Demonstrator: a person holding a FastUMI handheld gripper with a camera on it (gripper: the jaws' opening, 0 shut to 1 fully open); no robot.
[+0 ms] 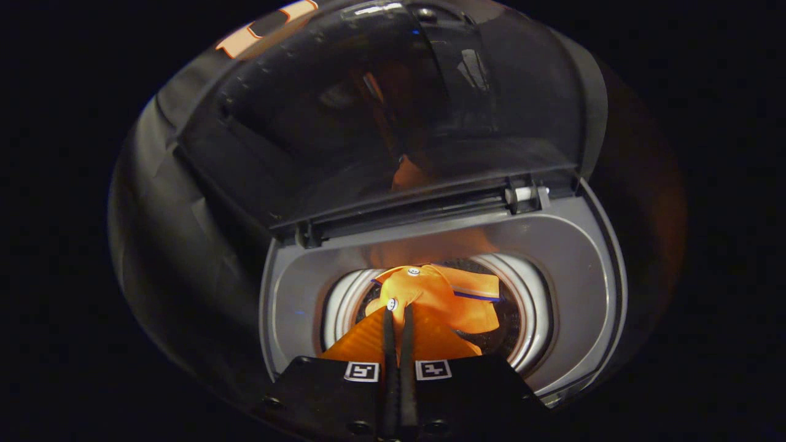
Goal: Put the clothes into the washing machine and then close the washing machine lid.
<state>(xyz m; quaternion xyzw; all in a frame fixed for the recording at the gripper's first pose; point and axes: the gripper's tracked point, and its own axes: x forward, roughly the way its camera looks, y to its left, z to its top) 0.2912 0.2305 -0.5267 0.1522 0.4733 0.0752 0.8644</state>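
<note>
An orange garment (pixel 439 301) with white buttons and a blue stripe hangs down into the round drum opening (pixel 534 319) of the grey washing machine (pixel 571 258). My gripper (pixel 398 313) is shut on a fold of this garment, both fingers pinching the cloth right above the drum. The dark see-through lid (pixel 393 110) stands raised on its hinge (pixel 522 195) beyond the opening, with an orange reflection of the cloth in it.
The grey rim of the machine's top surrounds the drum on all sides. The raised lid rises close behind the opening and limits room beyond it. Dark booth cloth (pixel 159 202) lies to the left of the machine.
</note>
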